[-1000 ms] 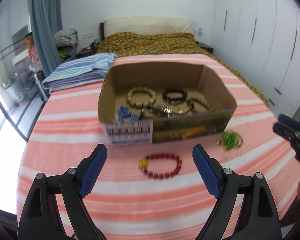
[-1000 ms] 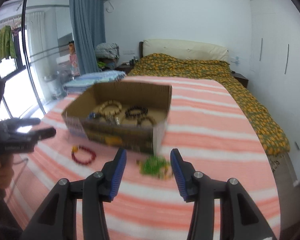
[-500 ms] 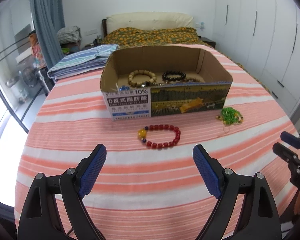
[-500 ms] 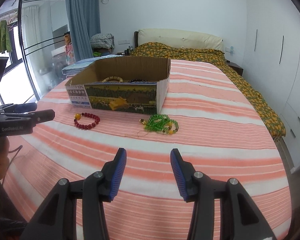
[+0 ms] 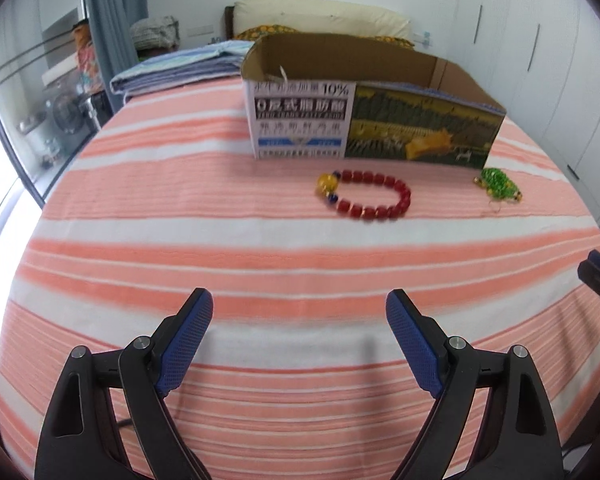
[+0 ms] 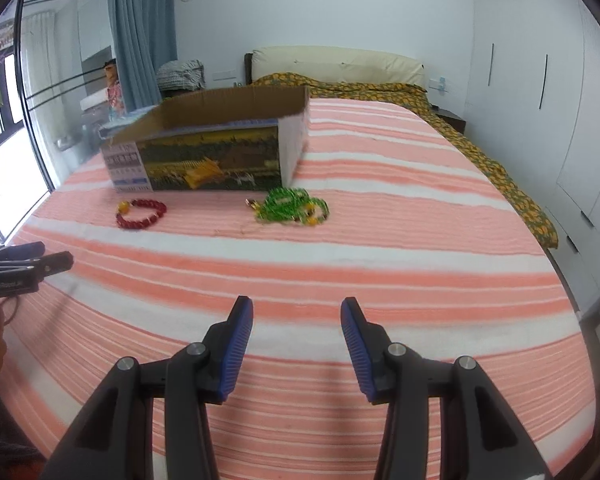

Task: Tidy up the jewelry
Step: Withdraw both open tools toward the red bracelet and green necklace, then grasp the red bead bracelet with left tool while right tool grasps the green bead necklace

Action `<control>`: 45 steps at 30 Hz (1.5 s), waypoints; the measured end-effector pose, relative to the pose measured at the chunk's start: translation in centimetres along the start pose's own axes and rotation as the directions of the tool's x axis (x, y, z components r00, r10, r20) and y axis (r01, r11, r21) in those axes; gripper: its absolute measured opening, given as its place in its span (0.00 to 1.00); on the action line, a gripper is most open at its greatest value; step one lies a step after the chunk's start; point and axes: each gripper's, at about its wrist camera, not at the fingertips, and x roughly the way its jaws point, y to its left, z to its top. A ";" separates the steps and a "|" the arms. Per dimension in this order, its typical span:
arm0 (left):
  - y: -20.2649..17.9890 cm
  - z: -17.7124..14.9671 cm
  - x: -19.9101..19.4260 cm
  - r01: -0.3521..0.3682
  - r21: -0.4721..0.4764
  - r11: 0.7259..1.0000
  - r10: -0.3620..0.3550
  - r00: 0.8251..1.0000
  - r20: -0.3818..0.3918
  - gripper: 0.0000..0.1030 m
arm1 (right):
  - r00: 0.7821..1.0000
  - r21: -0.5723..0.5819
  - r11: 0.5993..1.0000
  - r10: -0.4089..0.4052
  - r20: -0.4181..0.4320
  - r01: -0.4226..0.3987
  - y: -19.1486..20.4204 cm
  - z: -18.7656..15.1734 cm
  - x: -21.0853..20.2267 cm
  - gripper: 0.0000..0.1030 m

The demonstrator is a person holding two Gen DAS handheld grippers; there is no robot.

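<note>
Fingers of both grippers spread, empty; red bracelet near box: approach low, straddle beads.

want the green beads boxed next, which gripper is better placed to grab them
Right, probably. The green beads lie almost straight ahead of the open right gripper, while from the left gripper they sit far off to the right, with the red bracelet more in line.
</note>
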 end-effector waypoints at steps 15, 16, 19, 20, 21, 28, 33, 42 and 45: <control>-0.4 -0.3 1.7 -0.016 0.018 1.000 0.016 1.000 -0.026 0.89 | 0.999 0.037 0.999 0.012 -0.035 -0.011 -0.7 -0.2 1.6 0.45; -0.4 -0.3 1.8 -0.014 0.018 1.000 0.015 1.000 -0.027 0.89 | 0.999 0.040 0.999 0.015 -0.037 -0.013 -0.7 -0.2 1.7 0.45; -0.2 -0.2 1.7 -0.008 0.013 1.000 0.009 1.000 -0.026 0.90 | 0.999 0.048 0.999 0.023 -0.042 -0.021 -0.7 -0.1 2.1 0.45; -0.1 -0.2 1.7 -0.005 0.010 1.000 0.006 1.000 -0.025 0.90 | 0.999 0.048 0.999 0.024 -0.043 -0.022 -0.7 0.0 2.3 0.45; -0.1 -0.2 1.7 -0.003 0.009 1.000 0.003 1.000 -0.025 0.90 | 0.999 0.048 0.999 0.023 -0.043 -0.021 -0.7 0.0 2.4 0.45; -0.1 0.0 1.9 0.003 0.011 1.000 -0.003 1.000 -0.029 0.91 | 0.998 0.060 0.998 0.020 -0.065 -0.016 -1.0 0.7 3.4 0.45; 0.2 0.5 1.8 0.007 -0.005 1.000 -0.008 1.000 -0.015 0.91 | 0.998 0.064 0.998 0.025 -0.061 -0.021 -1.1 1.1 3.6 0.45; 0.4 5.6 3.3 0.048 -0.032 0.998 -0.046 0.998 0.041 0.91 | 0.997 0.071 0.997 0.039 -0.070 -0.034 -0.9 1.1 3.8 0.45; 0.2 6.8 4.7 0.024 -0.014 1.000 -0.023 0.999 0.034 0.91 | 0.996 0.080 0.996 0.042 -0.073 -0.036 -1.0 0.9 3.9 0.45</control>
